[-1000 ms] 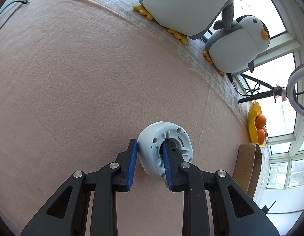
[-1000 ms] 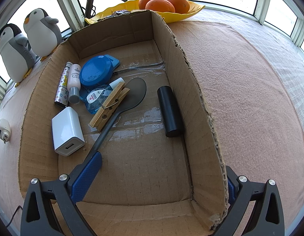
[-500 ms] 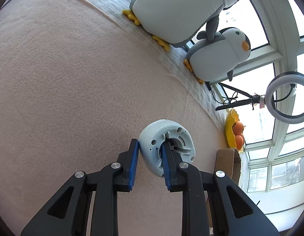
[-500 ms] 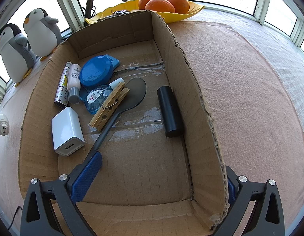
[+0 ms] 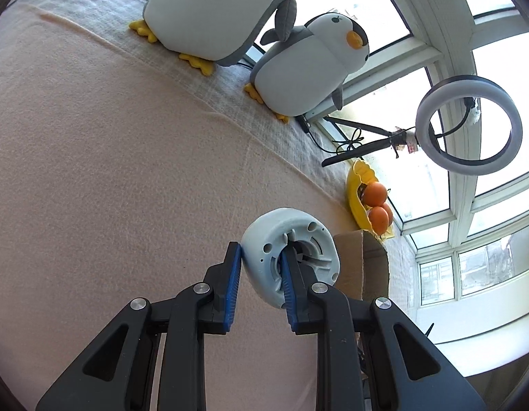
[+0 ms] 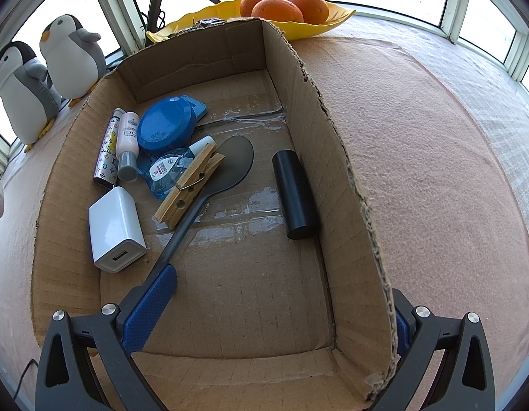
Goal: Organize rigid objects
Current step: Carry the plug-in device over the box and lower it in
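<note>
Left wrist view, left hand-held gripper (image 5: 259, 263) clamped on pale blue round part (image 5: 292, 257), one finger inside its hollow

Left wrist camera looks low and slantwise across the pink counter (image 5: 110, 171) toward the windows; right wrist camera peers steeply down, close above the cardboard box (image 6: 333, 157). Both views share the two plush penguins (image 5: 309, 68), the oranges (image 5: 376, 195) and the box

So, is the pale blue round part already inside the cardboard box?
No. The pale blue round part is outside the cardboard box, clamped by the left gripper.
</note>
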